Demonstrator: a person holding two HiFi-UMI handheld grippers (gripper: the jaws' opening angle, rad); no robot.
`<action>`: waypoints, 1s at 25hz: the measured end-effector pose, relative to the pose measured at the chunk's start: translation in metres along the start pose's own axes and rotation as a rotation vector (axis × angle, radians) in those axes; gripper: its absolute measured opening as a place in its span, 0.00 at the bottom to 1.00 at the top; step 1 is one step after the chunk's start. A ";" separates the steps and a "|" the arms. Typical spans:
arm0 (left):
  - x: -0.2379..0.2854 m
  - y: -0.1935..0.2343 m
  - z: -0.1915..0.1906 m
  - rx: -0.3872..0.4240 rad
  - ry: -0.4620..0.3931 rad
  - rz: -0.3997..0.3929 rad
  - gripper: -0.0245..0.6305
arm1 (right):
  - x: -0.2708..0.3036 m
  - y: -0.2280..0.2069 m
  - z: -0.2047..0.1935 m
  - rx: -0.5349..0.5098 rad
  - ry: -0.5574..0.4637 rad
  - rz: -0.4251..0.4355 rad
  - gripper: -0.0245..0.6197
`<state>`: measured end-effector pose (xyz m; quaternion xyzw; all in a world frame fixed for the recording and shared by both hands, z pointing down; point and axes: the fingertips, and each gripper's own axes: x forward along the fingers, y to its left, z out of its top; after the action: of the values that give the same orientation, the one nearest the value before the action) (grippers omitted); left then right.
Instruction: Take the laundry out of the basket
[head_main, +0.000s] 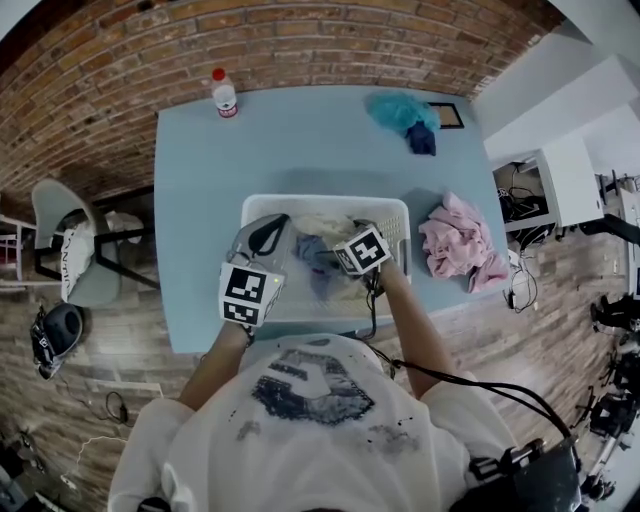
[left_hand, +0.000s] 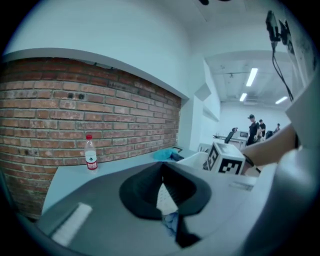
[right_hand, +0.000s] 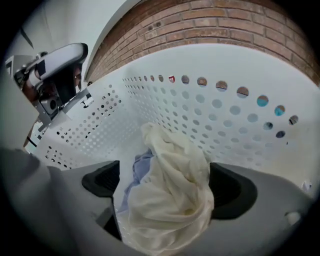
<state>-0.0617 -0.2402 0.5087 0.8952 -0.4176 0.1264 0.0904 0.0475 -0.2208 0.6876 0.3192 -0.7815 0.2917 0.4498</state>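
The white perforated basket (head_main: 322, 201) stands on the light-blue table (head_main: 200, 200) in front of me. Inside it lie a cream cloth (right_hand: 172, 190) and a pale blue cloth (right_hand: 141, 167). My right gripper (right_hand: 167, 187) reaches steeply down into the basket, its jaws wide open on either side of the cream cloth, not pressing it. In the head view the right gripper (head_main: 340, 268) sits over the blue cloth (head_main: 310, 250). My left gripper (head_main: 272, 224) hovers at the basket's left side. In its own view the left gripper (left_hand: 161, 170) looks shut, with nothing held.
A pink pile of laundry (head_main: 458, 246) lies on the table right of the basket, and a teal and dark blue pile (head_main: 405, 112) at the far right corner. A water bottle (head_main: 224, 93) stands at the far left by the brick wall. A chair (head_main: 70, 250) stands left of the table.
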 end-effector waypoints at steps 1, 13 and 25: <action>0.001 -0.001 0.000 0.008 0.008 -0.001 0.02 | 0.003 -0.002 -0.003 -0.004 0.017 0.000 0.90; 0.003 -0.001 -0.001 -0.013 0.015 0.013 0.02 | 0.050 0.010 -0.046 -0.080 0.279 0.050 0.90; 0.004 0.006 0.000 -0.020 0.037 0.019 0.02 | 0.074 0.010 -0.044 -0.203 0.262 0.050 0.90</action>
<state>-0.0639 -0.2464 0.5102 0.8878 -0.4256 0.1395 0.1059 0.0337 -0.1996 0.7704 0.2116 -0.7492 0.2618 0.5704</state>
